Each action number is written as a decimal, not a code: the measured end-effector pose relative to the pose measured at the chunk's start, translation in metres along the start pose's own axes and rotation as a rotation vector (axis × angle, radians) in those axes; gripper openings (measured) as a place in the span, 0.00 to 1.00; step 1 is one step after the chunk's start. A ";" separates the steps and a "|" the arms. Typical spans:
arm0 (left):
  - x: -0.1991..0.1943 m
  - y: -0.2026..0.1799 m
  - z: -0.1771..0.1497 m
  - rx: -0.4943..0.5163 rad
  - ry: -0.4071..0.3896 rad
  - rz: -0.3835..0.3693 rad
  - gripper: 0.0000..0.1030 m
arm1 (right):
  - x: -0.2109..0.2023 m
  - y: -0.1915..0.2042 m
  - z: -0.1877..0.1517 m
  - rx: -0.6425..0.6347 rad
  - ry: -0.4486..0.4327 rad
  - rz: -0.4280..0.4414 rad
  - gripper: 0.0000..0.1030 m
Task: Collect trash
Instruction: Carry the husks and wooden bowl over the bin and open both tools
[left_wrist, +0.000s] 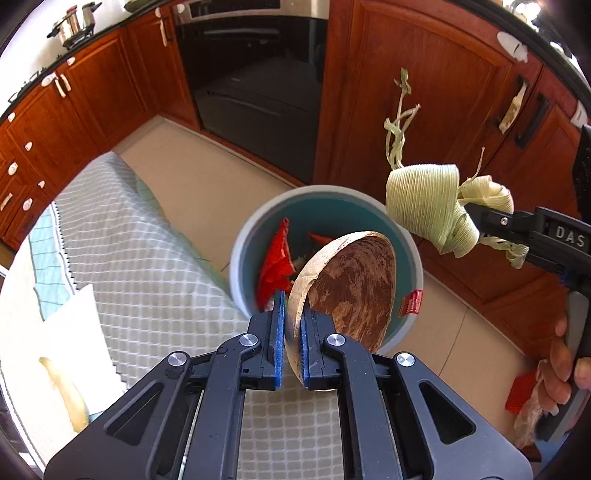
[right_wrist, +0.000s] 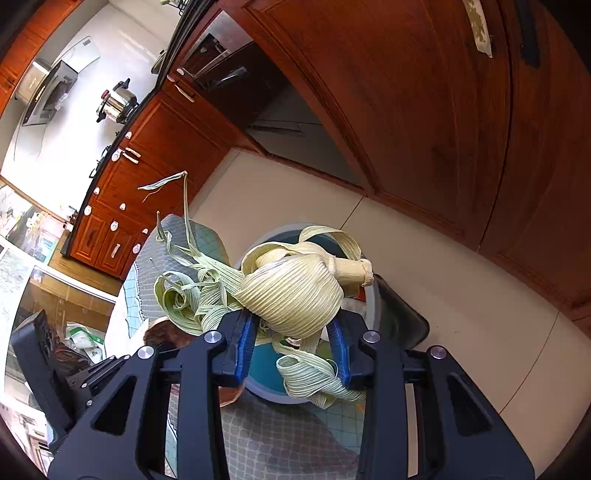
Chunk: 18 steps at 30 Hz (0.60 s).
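My left gripper (left_wrist: 291, 317) is shut on the rim of a brown coconut shell half (left_wrist: 351, 284), held tilted over the teal trash bin (left_wrist: 251, 236) on the floor. Red peel scraps (left_wrist: 275, 258) lie in the bin. My right gripper (right_wrist: 293, 332) is shut on a bundle of pale green corn husks (right_wrist: 291, 291), held above the bin (right_wrist: 266, 384). In the left wrist view the husks (left_wrist: 424, 201) hang at the tip of the right gripper (left_wrist: 476, 218), just right of the bin. The coconut shell (right_wrist: 162, 334) shows at the left of the right wrist view.
A table with a checked cloth (left_wrist: 147, 266) sits left of the bin, with a white napkin (left_wrist: 81, 339) and a pale peel (left_wrist: 66, 391) on it. Wooden cabinets (left_wrist: 424, 92) and an oven (left_wrist: 255, 74) stand behind. A beige tiled floor (left_wrist: 207, 184) lies around the bin.
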<state>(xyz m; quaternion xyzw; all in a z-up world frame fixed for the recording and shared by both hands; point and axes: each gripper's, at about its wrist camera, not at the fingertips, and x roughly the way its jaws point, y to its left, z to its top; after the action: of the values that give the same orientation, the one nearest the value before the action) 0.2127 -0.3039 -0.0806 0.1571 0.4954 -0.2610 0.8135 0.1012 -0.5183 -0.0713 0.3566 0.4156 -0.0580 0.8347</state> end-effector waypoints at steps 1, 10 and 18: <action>0.006 -0.003 0.001 0.002 0.011 -0.004 0.07 | 0.000 -0.002 0.001 0.000 0.001 -0.004 0.32; 0.053 -0.010 0.010 0.011 0.092 -0.040 0.15 | 0.007 -0.008 0.009 0.000 0.018 -0.038 0.33; 0.047 0.007 0.003 -0.035 0.053 0.001 0.60 | 0.024 -0.002 0.010 -0.019 0.052 -0.044 0.33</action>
<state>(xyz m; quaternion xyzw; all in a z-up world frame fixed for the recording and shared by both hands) 0.2362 -0.3128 -0.1211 0.1500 0.5213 -0.2475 0.8028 0.1228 -0.5211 -0.0860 0.3405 0.4455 -0.0632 0.8256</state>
